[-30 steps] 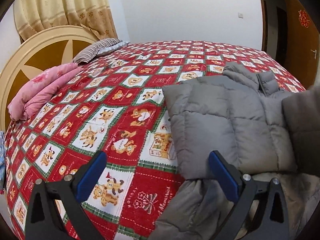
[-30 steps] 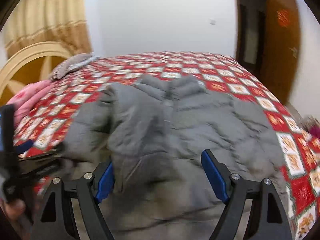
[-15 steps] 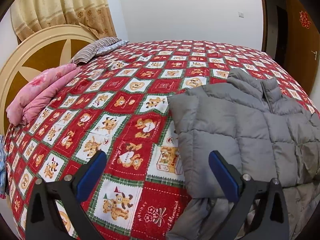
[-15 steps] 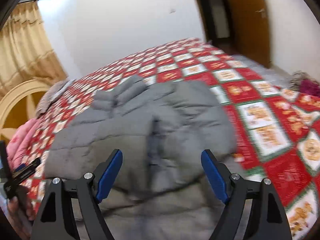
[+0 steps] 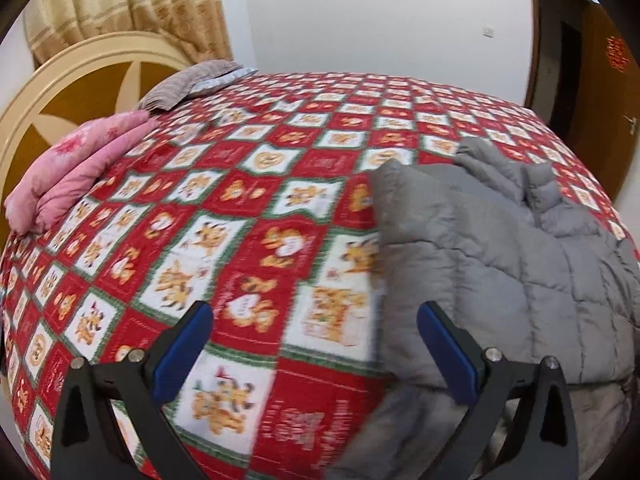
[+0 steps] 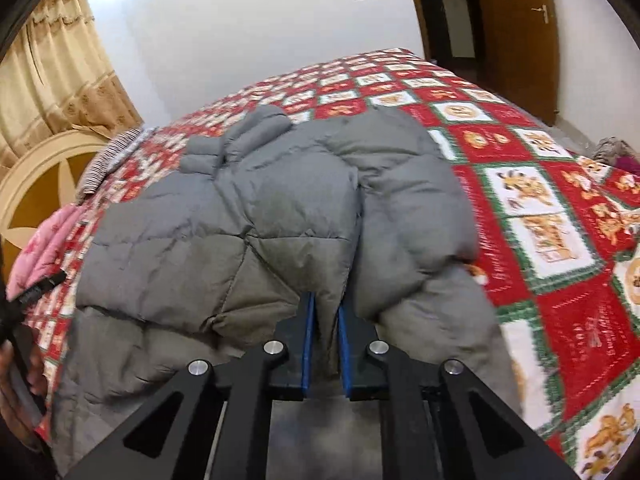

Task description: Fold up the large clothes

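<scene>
A grey puffer jacket [image 6: 240, 208] lies on the bed with its collar at the far end and its sides folded in. At its near edge, my right gripper [image 6: 325, 304] is closing, and its blue pads pinch a ridge of the grey fabric. In the left wrist view the jacket [image 5: 480, 248] fills the right side. My left gripper [image 5: 312, 316] hangs open above the bedspread, holding nothing, and its right finger is over the jacket's left edge. The left gripper's black body and a hand [image 6: 16, 380] show at the left edge of the right wrist view.
The bed has a red and white teddy-bear bedspread [image 5: 240, 200]. A folded pink quilt [image 5: 76, 168] and a striped pillow [image 5: 188, 84] lie by the round headboard [image 5: 60, 92]. A wooden door [image 6: 516, 32] stands behind the bed. A cloth heap [image 6: 616, 152] lies on the floor.
My right gripper swung right and dropped to the jacket's near edge, then its jaws went from wide open to pinched on the fabric. The left gripper barely moved and stayed open.
</scene>
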{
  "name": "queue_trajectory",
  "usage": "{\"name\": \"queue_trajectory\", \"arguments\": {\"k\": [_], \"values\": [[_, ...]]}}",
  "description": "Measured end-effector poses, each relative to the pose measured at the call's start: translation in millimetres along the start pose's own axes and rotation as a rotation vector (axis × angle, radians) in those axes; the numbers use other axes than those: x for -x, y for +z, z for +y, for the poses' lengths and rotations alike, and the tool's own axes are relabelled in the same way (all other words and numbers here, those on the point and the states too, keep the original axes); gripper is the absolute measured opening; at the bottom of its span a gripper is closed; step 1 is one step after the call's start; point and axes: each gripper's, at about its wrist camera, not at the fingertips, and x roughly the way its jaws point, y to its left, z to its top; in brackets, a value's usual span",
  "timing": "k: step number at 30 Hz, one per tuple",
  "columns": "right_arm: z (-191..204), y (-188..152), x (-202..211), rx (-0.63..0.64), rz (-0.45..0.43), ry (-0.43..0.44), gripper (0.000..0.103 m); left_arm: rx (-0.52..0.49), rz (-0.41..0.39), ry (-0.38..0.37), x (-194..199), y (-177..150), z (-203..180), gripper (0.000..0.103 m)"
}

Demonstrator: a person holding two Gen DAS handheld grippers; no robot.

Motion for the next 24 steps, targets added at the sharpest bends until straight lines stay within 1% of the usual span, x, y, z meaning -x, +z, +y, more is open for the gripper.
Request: {"name": "queue_trajectory", "arguments": {"k": [1, 2, 3, 4, 6, 7, 9, 10, 11, 12, 13, 16, 18, 20, 21, 24], "values": [[-4, 0, 0, -0.006, -0.002, -0.014, 0.010, -0.014, -0.008, -0.006, 3, 1, -7, 0.103], [-4, 0, 1, 0.000, -0.007, -0.008, 0.010, -0.024, -0.014, -0.011, 5, 2, -12, 0.103], [-4, 1, 3, 0.010, -0.010, -0.009, 0.013, -0.041, -0.023, -0.021, 9, 4, -19, 0.103], [-2, 2, 4, 0.024, -0.009, -0.027, 0.030, -0.055, -0.035, -0.031, 13, 6, -26, 0.103], [-2, 5, 15, 0.027, -0.029, -0.078, 0.055, -0.075, -0.057, -0.040, 18, 11, -34, 0.103], [-4, 6, 26, 0.012, -0.069, -0.087, 0.055, -0.092, -0.073, -0.047, 20, 16, -41, 0.103], [-5, 11, 47, -0.003, -0.144, -0.150, 0.055, -0.120, -0.090, -0.062, 19, 21, -52, 0.103], [-3, 15, 57, -0.006, -0.187, -0.167, 0.055, -0.133, -0.091, -0.066, 17, 23, -57, 0.103], [1, 21, 64, -0.004, -0.218, -0.154, 0.055, -0.156, -0.090, -0.071, 12, 24, -65, 0.103], [7, 29, 67, 0.004, -0.230, -0.127, 0.055, -0.179, -0.085, -0.080, 6, 24, -74, 0.103], [12, 34, 66, 0.011, -0.227, -0.100, 0.055, -0.190, -0.080, -0.086, 2, 23, -79, 0.103], [36, 49, 45, 0.048, -0.175, 0.030, 0.055, -0.222, -0.035, -0.109, -17, 16, -95, 0.103], [48, 53, 18, 0.079, -0.105, 0.033, 0.055, -0.250, -0.008, -0.115, -28, 7, -105, 0.103], [56, 51, -15, 0.105, -0.028, 0.018, 0.055, -0.284, 0.008, -0.078, -40, -5, -112, 0.103], [57, 48, -27, 0.113, -0.005, 0.001, 0.055, -0.284, 0.012, -0.074, -44, -9, -113, 0.103], [56, 35, -46, 0.120, 0.006, -0.017, 0.055, -0.246, 0.032, -0.101, -53, -14, -109, 0.103]]}}
